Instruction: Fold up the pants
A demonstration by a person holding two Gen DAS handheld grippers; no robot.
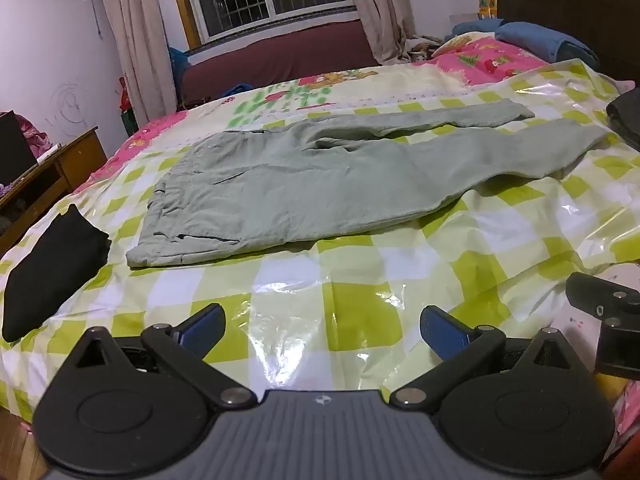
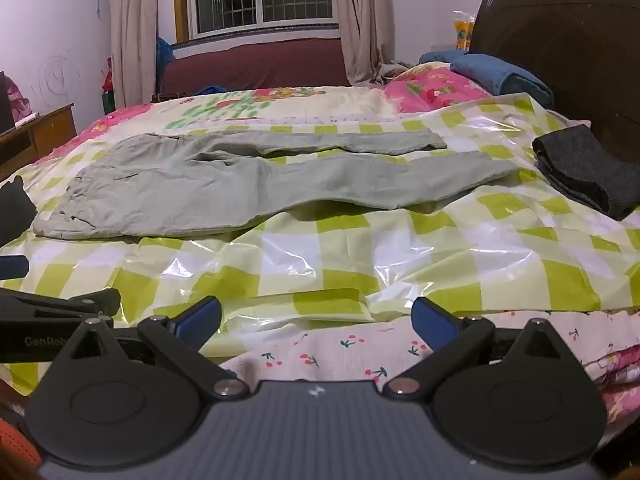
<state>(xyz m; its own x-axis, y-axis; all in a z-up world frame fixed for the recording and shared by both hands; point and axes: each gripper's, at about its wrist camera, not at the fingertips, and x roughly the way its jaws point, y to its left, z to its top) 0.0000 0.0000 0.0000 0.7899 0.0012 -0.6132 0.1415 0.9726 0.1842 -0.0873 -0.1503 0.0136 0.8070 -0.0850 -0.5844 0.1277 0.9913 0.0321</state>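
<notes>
The grey-green pants (image 1: 304, 184) lie spread flat and unfolded across the middle of the bed (image 1: 360, 280), both legs apart, so every fold remains, while the left gripper (image 1: 322, 330) and right gripper (image 2: 316, 322) gape wide, empty, near its front edge

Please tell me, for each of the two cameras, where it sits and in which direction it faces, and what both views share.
Left wrist: sits on the left gripper, low at the bed's near edge, facing across to the window; its open fingers show, the right gripper at the right edge.
Right wrist: sits on the right gripper, same direction; the left gripper shows at the left.
Shared: green pants spread flat, black folded cloth, checked sheet.
</notes>
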